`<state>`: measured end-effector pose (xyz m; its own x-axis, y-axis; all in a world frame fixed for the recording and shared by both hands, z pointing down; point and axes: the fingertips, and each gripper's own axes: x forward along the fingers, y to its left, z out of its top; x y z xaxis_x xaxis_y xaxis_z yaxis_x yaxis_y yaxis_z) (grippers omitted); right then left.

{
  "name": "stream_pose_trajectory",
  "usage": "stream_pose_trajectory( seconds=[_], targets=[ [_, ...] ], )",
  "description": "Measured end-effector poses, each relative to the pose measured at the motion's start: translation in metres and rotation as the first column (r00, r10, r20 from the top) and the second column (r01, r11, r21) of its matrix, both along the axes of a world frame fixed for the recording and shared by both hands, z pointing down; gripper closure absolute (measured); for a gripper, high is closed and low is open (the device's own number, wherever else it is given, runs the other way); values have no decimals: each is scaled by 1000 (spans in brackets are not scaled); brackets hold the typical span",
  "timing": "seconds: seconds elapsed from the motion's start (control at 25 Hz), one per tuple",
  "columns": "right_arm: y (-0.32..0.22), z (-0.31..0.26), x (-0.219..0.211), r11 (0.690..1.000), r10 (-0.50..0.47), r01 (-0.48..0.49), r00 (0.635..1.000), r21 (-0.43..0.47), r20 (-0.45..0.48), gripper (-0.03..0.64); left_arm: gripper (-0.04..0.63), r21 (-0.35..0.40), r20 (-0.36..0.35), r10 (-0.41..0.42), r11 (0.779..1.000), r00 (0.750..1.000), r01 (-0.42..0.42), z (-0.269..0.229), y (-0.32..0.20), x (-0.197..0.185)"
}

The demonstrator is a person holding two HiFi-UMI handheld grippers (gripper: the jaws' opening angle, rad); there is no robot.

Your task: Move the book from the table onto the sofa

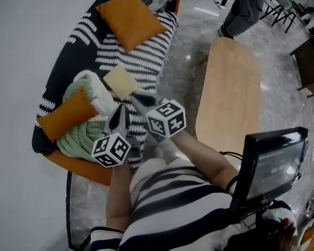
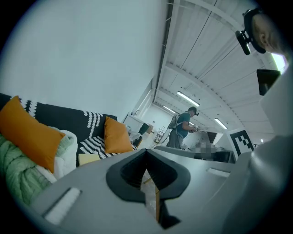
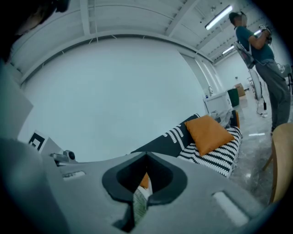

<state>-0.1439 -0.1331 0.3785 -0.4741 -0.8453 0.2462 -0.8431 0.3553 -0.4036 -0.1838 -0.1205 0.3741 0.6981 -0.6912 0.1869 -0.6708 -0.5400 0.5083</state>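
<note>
Left gripper [image 1: 119, 115] and right gripper [image 1: 143, 101] were pinched shut, empty — the book [image 1: 121, 81] lay on the sofa [image 1: 145, 55] mid-frame; a careless swing nearby could knock it off.

Table [image 1: 226, 91] smooth pale wood; floor [image 1: 187, 57] glossy stone; sofa [image 1: 142, 62] striped woven cloth; blanket [image 1: 81, 140] chunky green knit.
</note>
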Motion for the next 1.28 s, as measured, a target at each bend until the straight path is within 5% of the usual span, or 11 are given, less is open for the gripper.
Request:
stream_pose_trajectory(
  seconds=[0.48, 1.28],
  targets=[
    [73, -3, 45, 999, 25, -26, 999, -19, -31, 618, 594, -49, 13, 4, 999, 1000, -3, 6, 69, 42],
    [124, -9, 57, 1000, 7, -8, 1000, -17, -18, 618, 594, -38, 61, -34, 999, 998, 37, -3, 123, 44]
  ],
)
